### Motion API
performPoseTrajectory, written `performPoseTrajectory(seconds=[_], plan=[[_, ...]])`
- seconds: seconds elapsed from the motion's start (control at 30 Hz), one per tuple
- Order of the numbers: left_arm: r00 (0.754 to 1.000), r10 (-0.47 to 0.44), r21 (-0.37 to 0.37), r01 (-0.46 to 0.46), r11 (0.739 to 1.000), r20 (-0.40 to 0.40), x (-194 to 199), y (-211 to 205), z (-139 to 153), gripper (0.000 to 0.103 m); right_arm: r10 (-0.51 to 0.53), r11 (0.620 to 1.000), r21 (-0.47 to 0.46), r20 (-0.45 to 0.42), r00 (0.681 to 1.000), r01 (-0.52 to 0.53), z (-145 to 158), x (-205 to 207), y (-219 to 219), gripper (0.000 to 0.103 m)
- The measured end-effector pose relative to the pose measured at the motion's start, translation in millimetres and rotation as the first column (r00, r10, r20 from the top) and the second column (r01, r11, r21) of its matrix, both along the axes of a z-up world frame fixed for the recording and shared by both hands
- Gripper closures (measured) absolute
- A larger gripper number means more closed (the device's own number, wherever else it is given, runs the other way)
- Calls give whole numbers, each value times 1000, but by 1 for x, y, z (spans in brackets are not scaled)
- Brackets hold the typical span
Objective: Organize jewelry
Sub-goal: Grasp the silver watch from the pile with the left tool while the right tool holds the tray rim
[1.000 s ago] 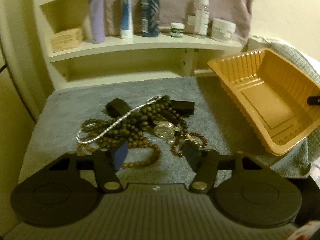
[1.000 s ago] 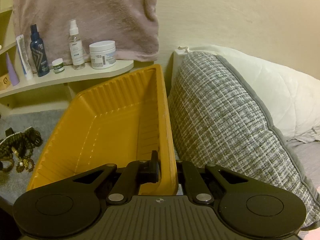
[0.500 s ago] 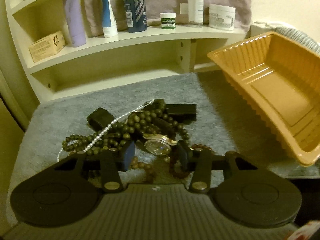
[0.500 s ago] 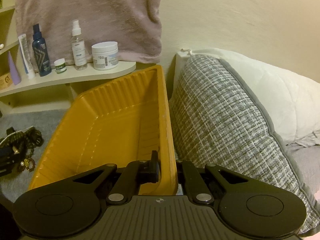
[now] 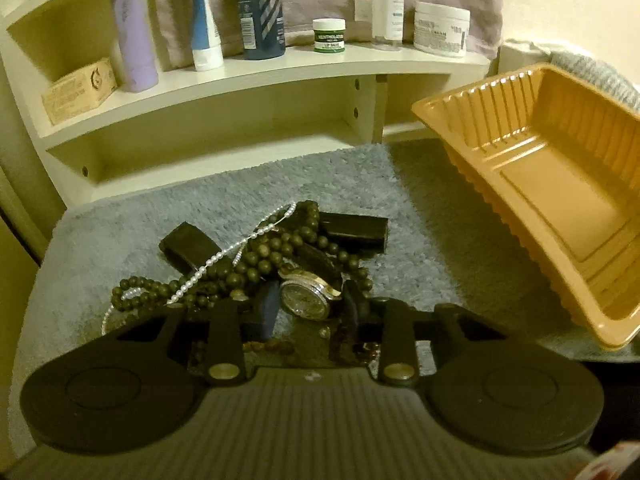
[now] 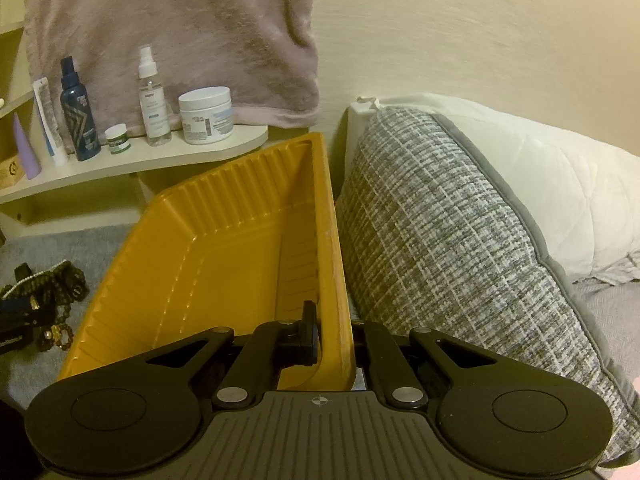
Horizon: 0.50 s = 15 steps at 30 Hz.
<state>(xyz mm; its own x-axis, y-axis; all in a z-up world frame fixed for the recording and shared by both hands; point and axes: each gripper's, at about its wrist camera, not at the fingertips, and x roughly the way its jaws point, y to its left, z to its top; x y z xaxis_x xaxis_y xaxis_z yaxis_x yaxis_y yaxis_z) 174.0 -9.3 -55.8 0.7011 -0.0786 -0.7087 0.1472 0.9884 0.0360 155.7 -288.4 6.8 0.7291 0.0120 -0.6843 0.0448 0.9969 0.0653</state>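
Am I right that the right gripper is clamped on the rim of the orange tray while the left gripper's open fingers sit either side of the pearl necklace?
Not quite. The left gripper is open around the silver watch, not the pearl necklace, which lies further back and left on the pile, as the left wrist view shows. The right gripper is indeed clamped on the orange tray rim.

Only one label was partly legible: the small green jar (image 5: 329, 35) on the shelf (image 5: 280, 70), upper middle of the left wrist view, read "LIP BALM". Print on the neighbouring bottles, tube and white tub (image 5: 441, 29) was too blurred.
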Motion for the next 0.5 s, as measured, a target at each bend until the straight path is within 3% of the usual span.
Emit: performPoseTrajectory(seconds=[0.3,0.5], plan=[[1000,21,-183,-24,983,-18,-8,12,21,73,-2,1000,4,0,1000,2,-1,1,0,99],[1000,3,-258,-3,966,0,-11,8,34,73,-1,1000,5,1,1000,1,-1,2,0,99]])
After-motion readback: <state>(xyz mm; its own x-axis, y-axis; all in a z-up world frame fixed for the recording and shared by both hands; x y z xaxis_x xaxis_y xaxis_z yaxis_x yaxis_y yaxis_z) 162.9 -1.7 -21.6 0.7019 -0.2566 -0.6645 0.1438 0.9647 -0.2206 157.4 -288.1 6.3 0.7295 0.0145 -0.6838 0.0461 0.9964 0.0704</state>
